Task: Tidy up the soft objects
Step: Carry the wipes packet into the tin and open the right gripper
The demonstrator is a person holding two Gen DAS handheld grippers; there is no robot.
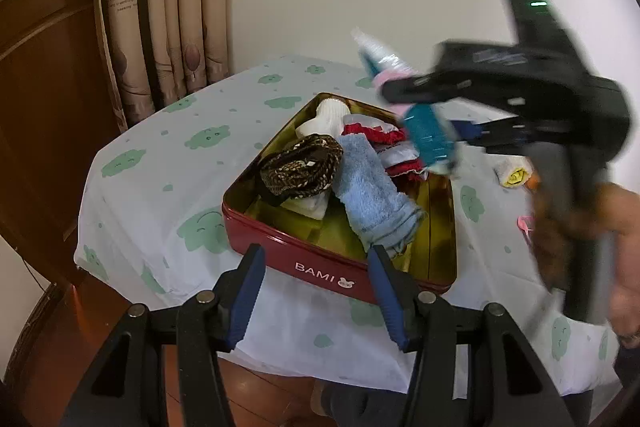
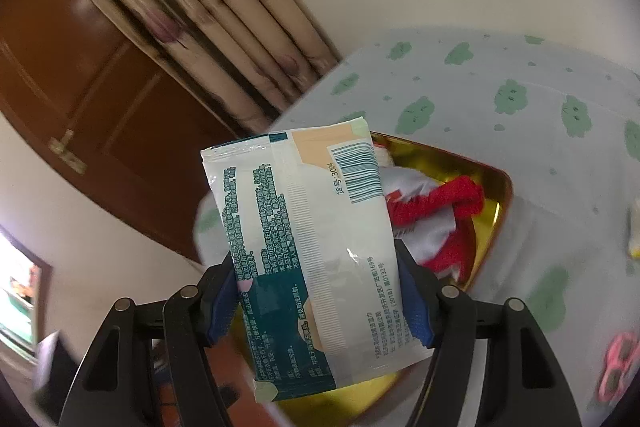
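Observation:
A red tin point(image 1: 280, 247) marked BAMI, gold inside, stands on the table. It holds a light blue towel point(image 1: 372, 187), a brown patterned cloth point(image 1: 300, 167), a white sock point(image 1: 328, 115) and a red-and-white cloth point(image 1: 384, 143). My left gripper point(image 1: 316, 291) is open and empty just in front of the tin's near wall. My right gripper point(image 2: 320, 291) is shut on a white-and-teal wipes packet point(image 2: 304, 239) and holds it above the tin point(image 2: 492, 183). In the left wrist view this gripper point(image 1: 416, 95) and the packet point(image 1: 428, 131) hover over the tin's far right side, blurred.
The table wears a white cloth with green clouds point(image 1: 168, 155). A rolled white-and-yellow cloth point(image 1: 514, 173) lies right of the tin, a small pink object point(image 2: 618, 363) nearer the front. A curtain point(image 1: 168, 7) and a brown door point(image 1: 44, 67) stand behind on the left.

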